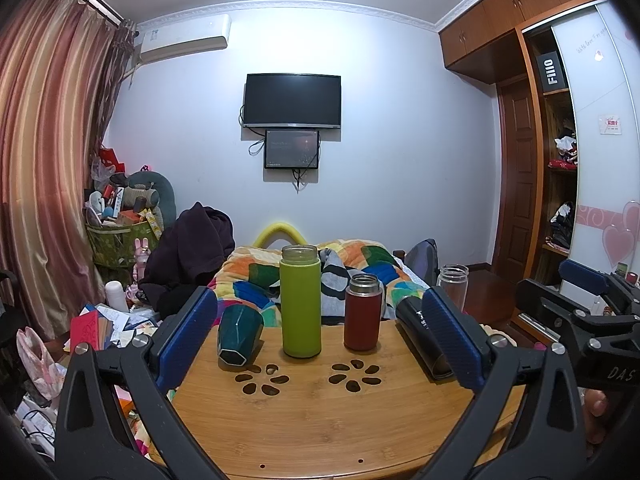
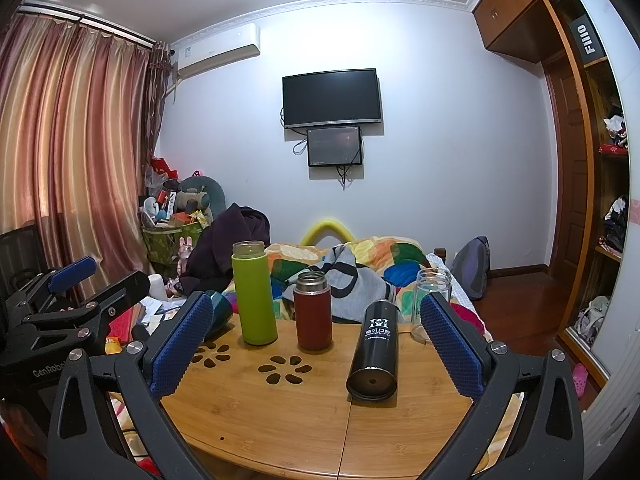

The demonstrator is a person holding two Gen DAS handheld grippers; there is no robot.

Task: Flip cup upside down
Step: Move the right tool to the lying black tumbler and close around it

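On a round wooden table (image 1: 320, 412) stand a tall green bottle (image 1: 301, 302), a red flask (image 1: 362, 312) and a clear glass jar (image 1: 453, 285). A dark teal cup (image 1: 238, 334) lies tilted on its side, base toward me. A black flask (image 1: 420, 336) lies on its side too. My left gripper (image 1: 320, 348) is open and empty above the table's near half. My right gripper (image 2: 316, 344) is open and empty; the black flask (image 2: 376, 354) lies between its fingers' span, farther out. The teal cup (image 2: 220, 312) is partly hidden behind the right gripper's left finger.
A bed with a patchwork quilt (image 1: 360, 268) lies behind the table. Clutter and a basket (image 1: 116, 240) fill the left side. A wardrobe (image 1: 560, 160) stands on the right. The table has flower-shaped cutouts (image 1: 352, 376).
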